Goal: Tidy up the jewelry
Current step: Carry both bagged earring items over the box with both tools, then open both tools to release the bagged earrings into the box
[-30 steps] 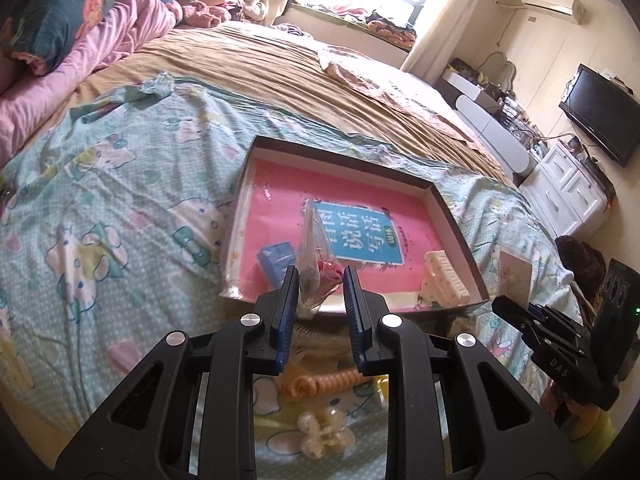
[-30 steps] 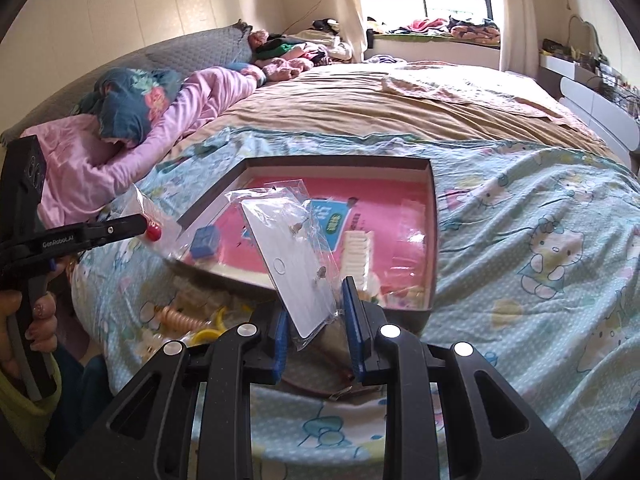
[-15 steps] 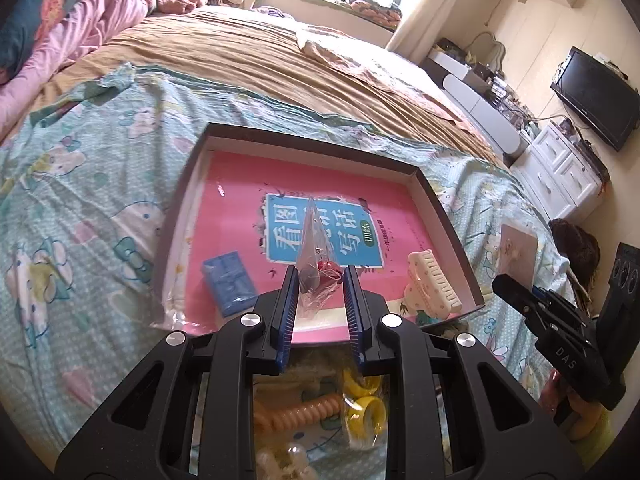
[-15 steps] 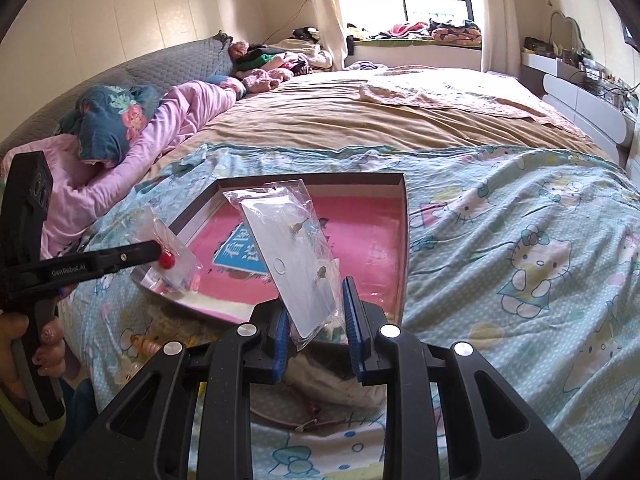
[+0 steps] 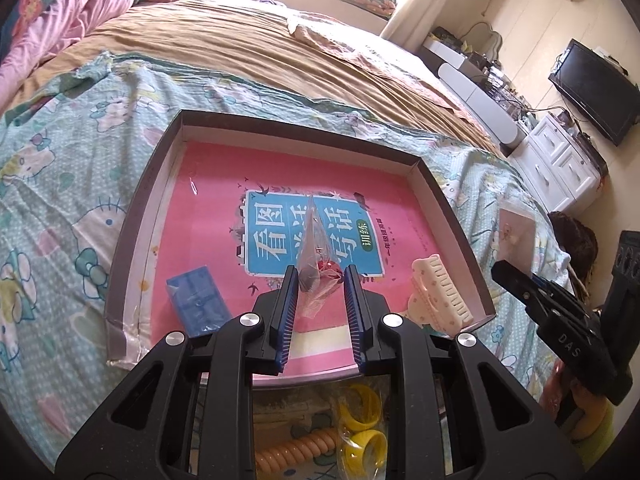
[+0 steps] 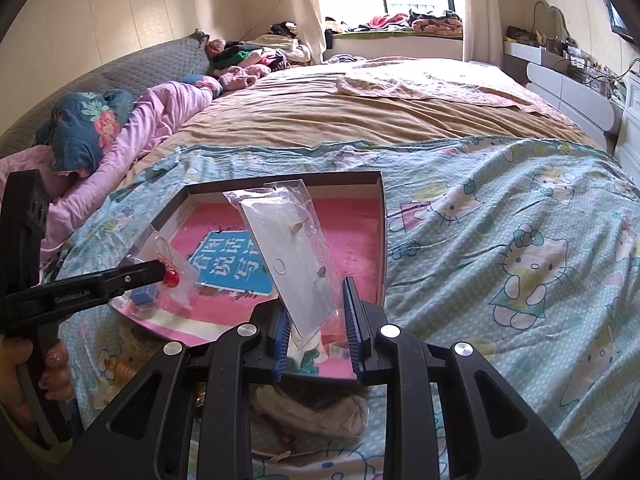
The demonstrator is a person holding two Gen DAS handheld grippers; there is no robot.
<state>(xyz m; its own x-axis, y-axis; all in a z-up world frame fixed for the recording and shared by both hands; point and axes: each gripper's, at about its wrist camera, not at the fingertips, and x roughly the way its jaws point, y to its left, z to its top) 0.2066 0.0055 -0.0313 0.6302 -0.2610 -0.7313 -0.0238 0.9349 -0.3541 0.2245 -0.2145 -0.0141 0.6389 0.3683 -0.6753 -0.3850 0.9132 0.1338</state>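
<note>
Our left gripper [image 5: 318,280] pinching a bag [image 5: 316,256] now hangs over the tray [image 5: 430,178], nearer than before; our right gripper [image 6: 316,312] pinches an earring card [image 6: 292,256]. The bag's contents stay unclear.

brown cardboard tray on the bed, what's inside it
Inside the brown cardboard tray lies a pink book with a blue title panel, and on it a small blue box and a cream hair claw clip. The book hides the tray's floor.
</note>
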